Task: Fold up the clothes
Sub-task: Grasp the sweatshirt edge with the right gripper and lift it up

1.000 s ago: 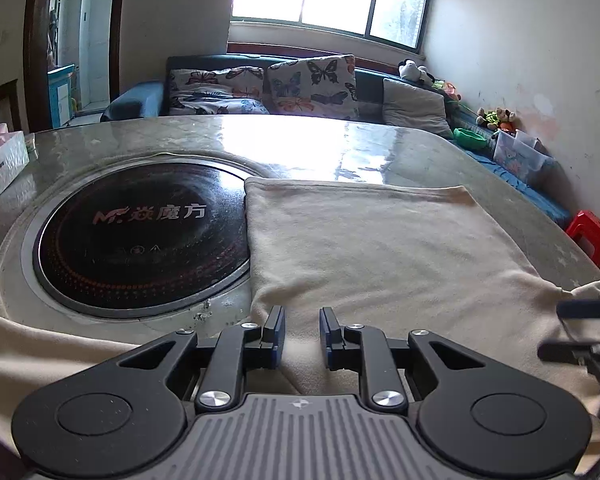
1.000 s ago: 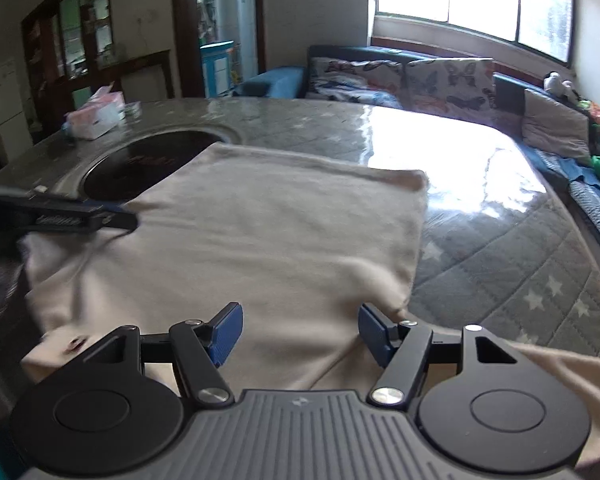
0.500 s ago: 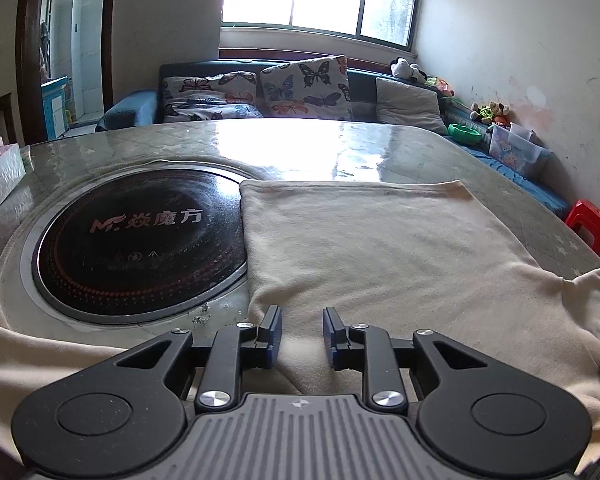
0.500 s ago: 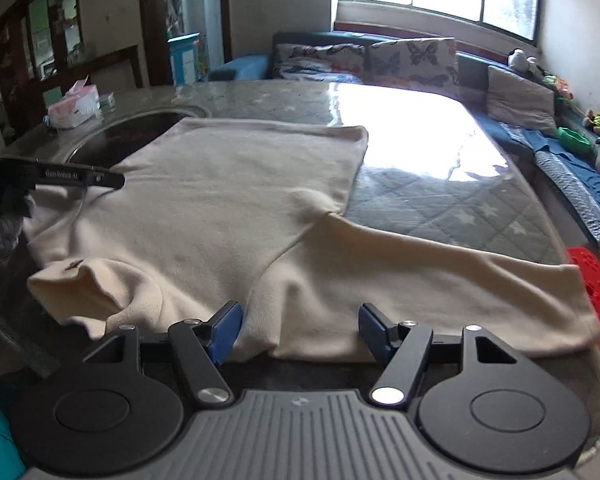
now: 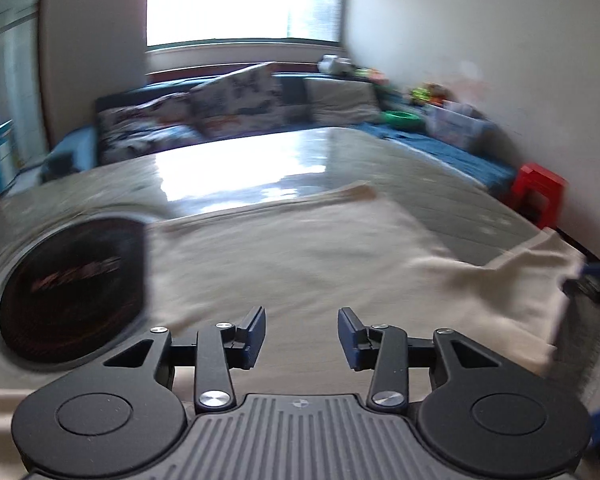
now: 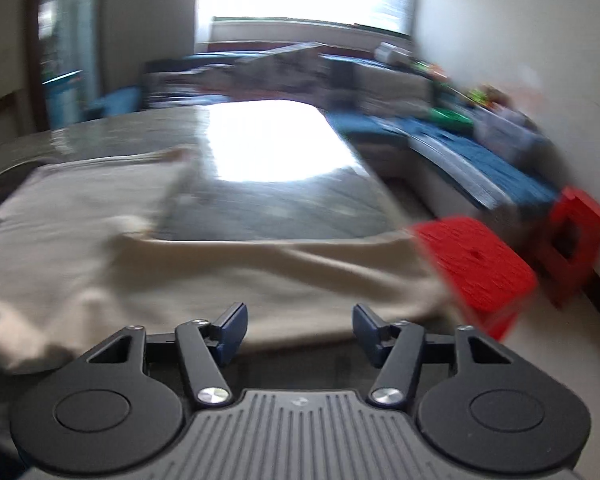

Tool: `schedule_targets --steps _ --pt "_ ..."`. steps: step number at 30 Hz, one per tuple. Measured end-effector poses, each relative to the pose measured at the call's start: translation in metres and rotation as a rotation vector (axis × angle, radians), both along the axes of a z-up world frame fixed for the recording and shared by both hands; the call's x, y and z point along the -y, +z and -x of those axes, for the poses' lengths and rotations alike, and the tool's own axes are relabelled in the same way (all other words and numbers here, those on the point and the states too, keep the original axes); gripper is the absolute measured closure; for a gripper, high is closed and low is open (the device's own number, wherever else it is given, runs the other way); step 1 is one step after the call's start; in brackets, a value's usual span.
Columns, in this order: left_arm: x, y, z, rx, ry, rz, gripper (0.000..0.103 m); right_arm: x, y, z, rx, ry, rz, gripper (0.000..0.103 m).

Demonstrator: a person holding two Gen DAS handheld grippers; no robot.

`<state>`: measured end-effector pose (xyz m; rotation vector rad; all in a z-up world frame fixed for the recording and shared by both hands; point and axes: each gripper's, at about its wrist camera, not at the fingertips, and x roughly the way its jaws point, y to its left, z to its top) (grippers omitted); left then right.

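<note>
Two blue-padded fingers of the left gripper (image 5: 302,332) stand apart over the cream garment (image 5: 292,264), with nothing between them. In the blurred left wrist view the garment lies spread flat on the grey table (image 5: 440,168), its left edge overlapping the round black cooktop (image 5: 72,284) set into the tabletop. One sleeve (image 5: 540,276) reaches toward the table's right edge, where a dark and blue shape shows beside it, too blurred to name. A sofa with cushions (image 5: 228,108) stands beyond the table.

From the right wrist view, also blurred, the right gripper (image 6: 298,330) is likewise spread wide and empty, hovering just short of the sleeve (image 6: 300,276) stretched across the near table edge. Two red stools (image 6: 476,268) stand on the floor at the right.
</note>
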<state>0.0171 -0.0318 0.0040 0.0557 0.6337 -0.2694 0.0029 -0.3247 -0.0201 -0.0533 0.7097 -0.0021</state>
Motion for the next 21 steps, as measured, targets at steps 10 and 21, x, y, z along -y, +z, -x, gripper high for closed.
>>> schedule_targets --steps 10,21 --pt "0.066 -0.009 0.009 -0.018 -0.194 -0.041 0.053 0.052 -0.011 -0.022 0.021 -0.205 -0.049 0.066" --pt "0.093 -0.022 0.02 -0.027 -0.288 -0.097 0.052 0.062 -0.012 -0.024 0.047 -0.228 -0.086 0.081"
